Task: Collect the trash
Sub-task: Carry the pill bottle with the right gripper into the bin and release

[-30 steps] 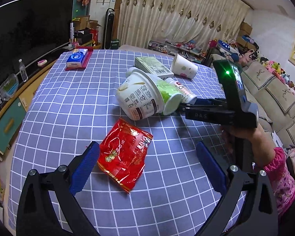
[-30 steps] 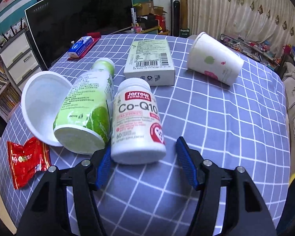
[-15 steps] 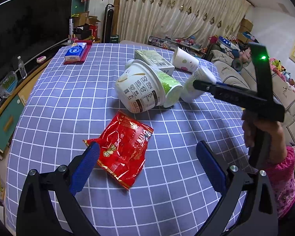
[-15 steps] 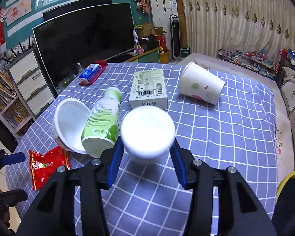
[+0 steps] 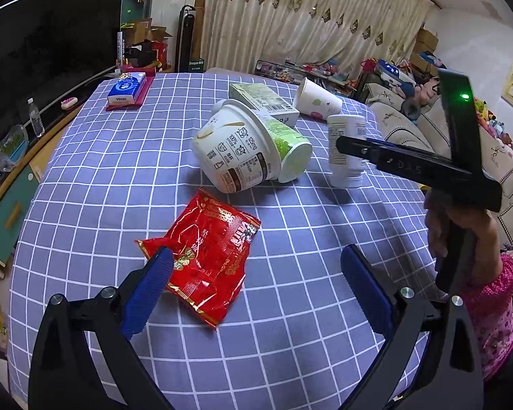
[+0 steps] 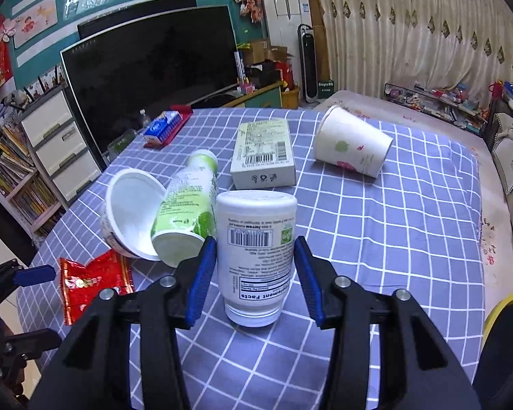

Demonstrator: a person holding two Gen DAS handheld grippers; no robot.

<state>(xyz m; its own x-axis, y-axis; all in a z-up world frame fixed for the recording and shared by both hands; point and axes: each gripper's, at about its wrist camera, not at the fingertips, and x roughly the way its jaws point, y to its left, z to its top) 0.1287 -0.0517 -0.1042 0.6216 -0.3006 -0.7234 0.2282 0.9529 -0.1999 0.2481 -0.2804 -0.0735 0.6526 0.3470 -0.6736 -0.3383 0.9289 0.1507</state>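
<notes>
My right gripper (image 6: 255, 270) is shut on a white supplement bottle (image 6: 256, 256) and holds it upside down, above the checked tablecloth; it also shows in the left wrist view (image 5: 346, 150). My left gripper (image 5: 256, 283) is open and empty, its left pad over a corner of a red snack wrapper (image 5: 207, 253). Behind lie a white yogurt tub (image 5: 234, 148) on its side, a green drink bottle (image 6: 188, 205), a flat carton box (image 6: 263, 152) and a tipped paper cup (image 6: 352, 148).
A tissue pack on a red tray (image 5: 128, 90) sits at the table's far left corner. A television and low cabinet (image 6: 147, 78) stand left of the table. A sofa (image 5: 496, 157) lines the right side. A yellow rim (image 6: 502, 311) shows at bottom right.
My right gripper closed on the supplement bottle, lifted it off the cloth and turned it upside down. The left gripper stayed open and drew slightly nearer the red wrapper.
</notes>
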